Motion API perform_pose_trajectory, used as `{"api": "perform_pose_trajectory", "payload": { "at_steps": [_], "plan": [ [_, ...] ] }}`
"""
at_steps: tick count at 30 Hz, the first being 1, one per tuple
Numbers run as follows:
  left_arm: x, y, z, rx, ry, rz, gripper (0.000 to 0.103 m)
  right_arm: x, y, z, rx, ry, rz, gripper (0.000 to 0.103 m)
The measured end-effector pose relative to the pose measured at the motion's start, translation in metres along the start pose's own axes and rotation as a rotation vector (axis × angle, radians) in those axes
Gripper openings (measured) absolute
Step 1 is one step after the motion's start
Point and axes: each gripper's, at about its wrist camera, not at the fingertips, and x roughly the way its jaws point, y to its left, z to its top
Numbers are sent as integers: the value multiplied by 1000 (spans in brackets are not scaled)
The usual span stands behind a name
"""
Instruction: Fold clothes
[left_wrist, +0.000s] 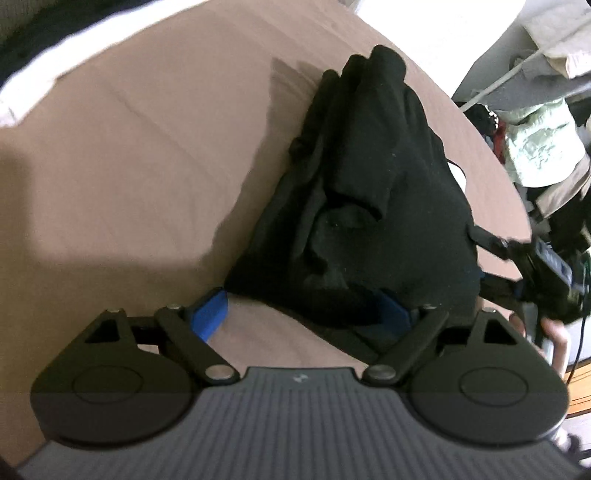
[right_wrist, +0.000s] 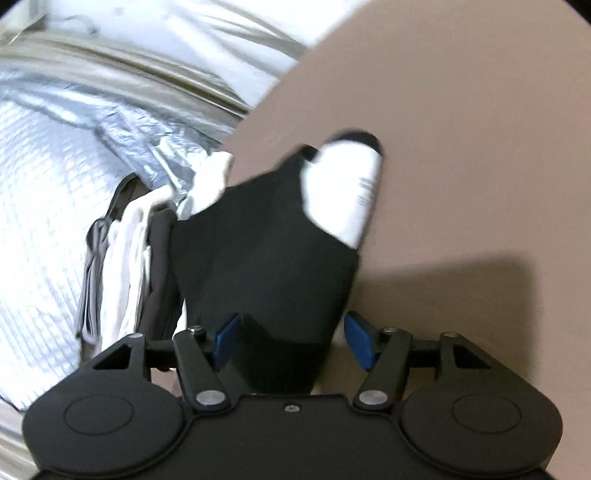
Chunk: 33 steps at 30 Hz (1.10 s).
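A: Near the bottom middle of the left wrist view, your left gripper (left_wrist: 306, 314) is spread wide. The black garment (left_wrist: 362, 206) drapes over its right blue finger and stops short of the left one, so nothing is pinched.

B: Which way does the cloth lie?

A: It runs long from your tongs up toward the top of the frame, across the brown sheet (left_wrist: 129, 155). It is bunched, not flat.

B: And my right gripper (right_wrist: 295, 339)?

A: It is partly open. The black garment (right_wrist: 266, 251) hangs between the blue fingers; the right one stands clear of it. I think it is not gripped. Both hands sit at the near end, so pick a corner there next.
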Motion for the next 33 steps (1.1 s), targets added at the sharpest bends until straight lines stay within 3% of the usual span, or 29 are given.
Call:
{"api": "perform_pose_trajectory", "payload": {
  "at_steps": [2, 4, 5, 6, 7, 8, 10, 12, 15, 17, 19, 22, 24, 26, 28, 33],
  "plan": [
    [8, 4, 4, -82, -35, 11, 103, 13, 3, 3, 8, -17, 9, 68],
    [12, -2, 8, -102, -100, 42, 103, 23, 12, 5, -13, -41, -9, 72],
    [16, -8, 10, -47, -121, 46, 90, 27, 18, 6, -39, -60, -24, 72],
    [19, -11, 10, -18, -122, 26, 68, 30, 22, 6, -73, -79, -42, 64],
    [21, -12, 11, 2, -120, 2, 34, 32, 26, 6, -110, -102, -66, 40],
    [23, -14, 12, 22, -118, -23, 24, 33, 30, 5, -146, -124, -76, 38],
    [13, -16, 12, 33, -159, -83, 22, 19, 45, 2, -207, -183, -73, 33],
    [0, -28, 13, 109, -230, -81, 23, -2, 68, -5, -336, -243, -117, 33],
    [14, -38, 12, 173, -222, -20, 32, -19, 87, -13, -485, -294, -208, 35],
    [31, -35, 9, 181, -174, 37, 48, -10, 70, -6, -420, -248, -260, 39],
    [37, -28, 8, 160, -171, 14, 56, -2, 44, 0, -327, -206, -301, 49],
    [42, -23, 13, 109, -158, -55, 74, 0, 15, 11, -196, -194, -227, 57],
    [46, -19, 16, 93, -156, -97, 71, 2, 4, 20, -133, -193, -155, 57],
    [52, -21, 19, 114, -158, -85, 27, 13, 4, 21, -166, -213, -131, 45],
    [49, -32, 16, 154, -160, -32, 24, 22, 16, 18, -221, -249, -138, 36],
    [20, -61, 0, 319, -263, 74, 21, 10, 73, 2, -409, -325, -177, 34]
  ]
}}
